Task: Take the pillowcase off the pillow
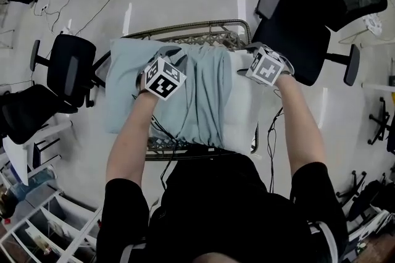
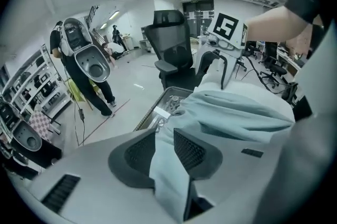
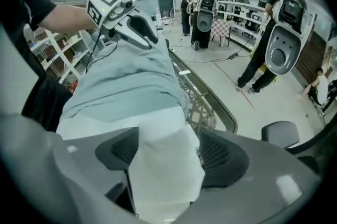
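The pale teal fabric pillowcase [image 1: 203,95] is partly off; the white pillow [image 1: 244,107] lies bare at its right end. The left gripper [image 2: 164,138] jaws stand slightly parted around a pillowcase fold, and the right gripper [image 3: 168,146] jaws are wide open.

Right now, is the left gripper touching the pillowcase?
Touching. The left gripper view shows the pillowcase running between the jaws of the left gripper, and the cloth lies against both pads.
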